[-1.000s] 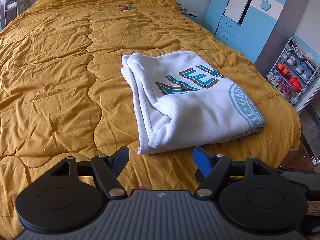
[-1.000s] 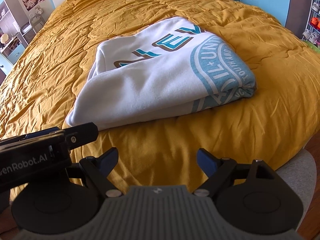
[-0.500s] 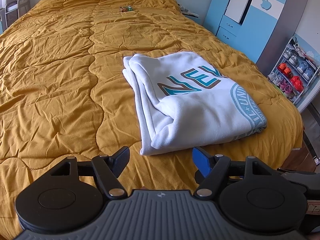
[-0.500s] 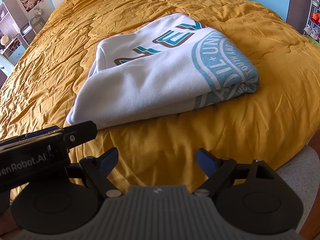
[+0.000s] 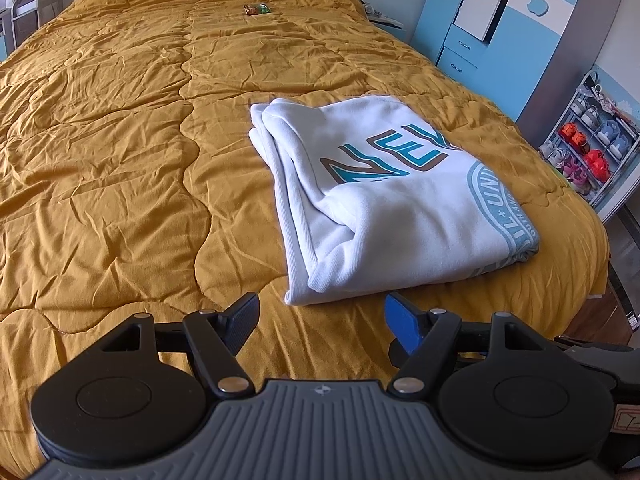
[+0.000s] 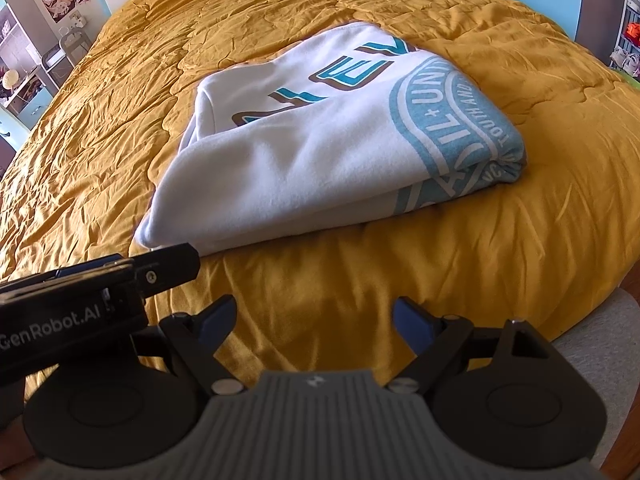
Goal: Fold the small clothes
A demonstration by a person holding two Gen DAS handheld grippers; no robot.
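Observation:
A white sweatshirt (image 5: 384, 208) with teal and brown lettering lies folded into a compact rectangle on the mustard quilt (image 5: 120, 140); it also shows in the right wrist view (image 6: 320, 148). My left gripper (image 5: 320, 316) is open and empty, hovering just short of the sweatshirt's near edge. My right gripper (image 6: 312, 320) is open and empty, a little back from the sweatshirt's near edge. The left gripper's body (image 6: 80, 300) shows at the left of the right wrist view.
A small colourful packet (image 5: 257, 9) lies far up the bed. Blue wardrobes (image 5: 500, 20) and a shoe rack (image 5: 588, 144) stand to the right. The bed's edge (image 6: 580, 312) drops off at the right, near a grey seat (image 6: 600, 352).
Both grippers have drifted slightly closer to the folded sweatshirt, which looks a little larger. Both stay open and the sweatshirt has not moved.

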